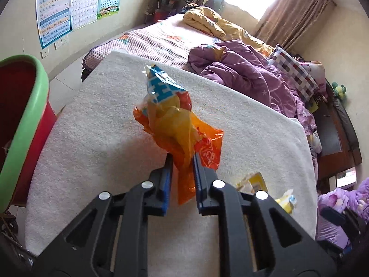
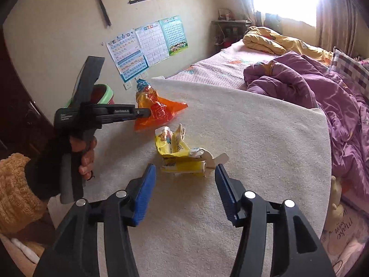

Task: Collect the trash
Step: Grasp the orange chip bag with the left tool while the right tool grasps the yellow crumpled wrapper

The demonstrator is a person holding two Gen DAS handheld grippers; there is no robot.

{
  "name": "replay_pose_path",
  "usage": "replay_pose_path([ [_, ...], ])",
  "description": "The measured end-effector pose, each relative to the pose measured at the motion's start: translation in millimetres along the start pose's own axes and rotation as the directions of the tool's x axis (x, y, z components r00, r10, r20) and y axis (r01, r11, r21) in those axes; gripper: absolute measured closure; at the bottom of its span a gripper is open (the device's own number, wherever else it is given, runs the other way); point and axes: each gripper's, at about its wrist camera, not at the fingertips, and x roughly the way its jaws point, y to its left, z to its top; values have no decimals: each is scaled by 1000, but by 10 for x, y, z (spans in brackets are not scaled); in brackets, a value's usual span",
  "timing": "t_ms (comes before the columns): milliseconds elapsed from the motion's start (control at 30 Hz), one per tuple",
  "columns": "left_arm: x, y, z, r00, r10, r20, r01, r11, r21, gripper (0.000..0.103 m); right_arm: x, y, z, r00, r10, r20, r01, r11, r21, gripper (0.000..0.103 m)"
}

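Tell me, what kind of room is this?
Most likely a bedroom, maybe a child's. There is a bed with a rumpled purple quilt and a checked pillow, and colourful learning posters hang on the wall.

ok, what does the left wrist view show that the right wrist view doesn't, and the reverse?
Left wrist only: the left hand-held gripper from behind, jaws shut on the crumpled orange and blue plastic snack bag, and the inside of the red bin with a green rim.

Right wrist only: the open right hand-held gripper, the person's hand on the left tool's handle, and a fuzzy tan sleeve.

Both: the snack bag, the crushed yellow carton, the white towel-covered surface, the purple quilt.
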Motion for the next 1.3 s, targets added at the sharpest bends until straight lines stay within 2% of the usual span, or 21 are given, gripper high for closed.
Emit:
replay_pose_path([
  [100, -255, 26, -163, 1000, -6, 13, 6, 1000, 16, 86, 175, 164, 95, 999, -37, -33, 32, 987, -154, 38],
  [200, -462, 43, -330, 999, 11, 33, -12, 999, 38, 86, 397, 306, 179, 994, -54, -91, 23, 951, -310, 32],
  [267, -497, 40, -378, 999, 19, 29, -20, 999, 36, 86, 593, 352, 187, 985, -75, -158, 8, 922, -388, 32],
  [367, -426, 83, -444, 999, 32, -15, -31, 999, 29, 86, 841, 322, 142, 963, -100, -252, -22, 897, -441, 32],
  [400, -408, 112, -453, 999, 38, -23, -38, 999, 23, 85, 890, 292, 109, 955, -103, -278, -32, 897, -442, 32],
  [433, -387, 159, -462, 999, 42, -32, -41, 999, 10, 80, 919, 268, 87, 950, -100, -296, -42, 897, -439, 43],
  [467, -377, 197, -460, 998, 43, -35, -43, 999, -4, 73, 926, 243, 70, 947, -92, -307, -51, 903, -427, 44],
  [567, -336, 235, -418, 998, 44, -35, -45, 999, -24, 70, 865, 182, 28, 950, -31, -310, -82, 934, -347, 48],
  [600, -311, 232, -392, 999, 41, -35, -42, 999, -28, 68, 834, 168, 21, 954, -19, -301, -81, 944, -318, 71],
  [633, -279, 226, -368, 999, 39, -36, -40, 999, -34, 61, 790, 137, 22, 958, -4, -287, -79, 957, -279, 84],
  [667, -242, 225, -355, 999, 33, -38, -34, 999, -42, 58, 729, 102, 30, 965, -1, -261, -61, 971, -231, 84],
  [733, -112, 264, -340, 997, -10, -76, 4, 997, -81, 58, 626, 57, 10, 975, 32, -219, -64, 988, -140, 86],
  [833, -2, 304, -352, 994, -47, -98, 34, 991, -128, 72, 467, 152, -90, 986, 42, -158, -58, 993, -99, 88],
  [933, -57, 261, -357, 996, -48, -79, 41, 994, -98, 83, 337, 149, -175, 993, 57, -103, -59, 998, -22, 88],
  [1033, -220, 225, -356, 998, -54, -37, 51, 996, -73, 86, 174, 213, -187, 998, 57, -37, -55, 997, 58, 88],
  [1167, -524, 192, -401, 999, -43, 33, 44, 999, -7, 87, -22, 311, -119, 997, 45, 70, -54, 988, 143, 88],
  [1300, -778, 238, -449, 996, -37, 83, 35, 999, 22, 87, -74, 515, -67, 990, 63, 123, -85, 979, 184, 88],
])
